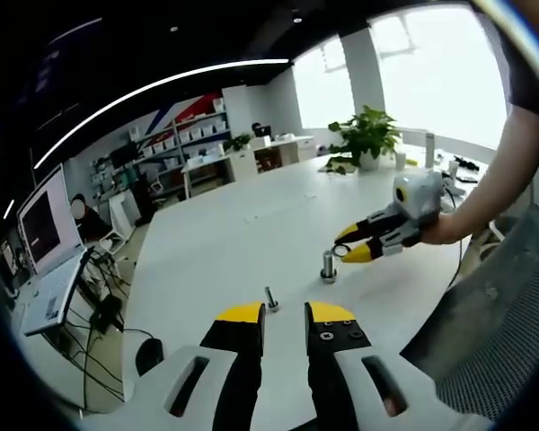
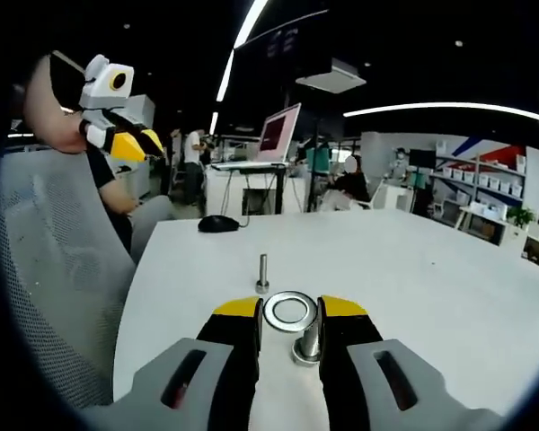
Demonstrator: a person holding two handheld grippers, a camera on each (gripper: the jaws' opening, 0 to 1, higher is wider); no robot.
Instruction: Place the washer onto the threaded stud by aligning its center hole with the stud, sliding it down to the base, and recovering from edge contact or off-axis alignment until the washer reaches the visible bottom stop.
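White table (image 2: pixel 449 287): threaded stud (image 2: pixel 307 343), small bolt (image 2: pixel 262 273), black mouse (image 2: pixel 219 223) at edge; potted plant (image 1: pixel 366 139) far end.

- One washer (image 2: pixel 290 311)
- Two studs: a thick one (image 2: pixel 307 343) and a thin one (image 2: pixel 262 273)
- One desk (image 2: pixel 413 269)
- Two tongs (image 2: pixel 287 310), (image 1: pixel 286 316)
- One mouse (image 2: pixel 219 223)

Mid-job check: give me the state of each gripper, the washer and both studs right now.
Right gripper: shut on washer.
Washer: held flat just above the stud, not yet seated.
Stud: upright, bare.
Second stud: upright, bare.
Left gripper: open, holding nothing.
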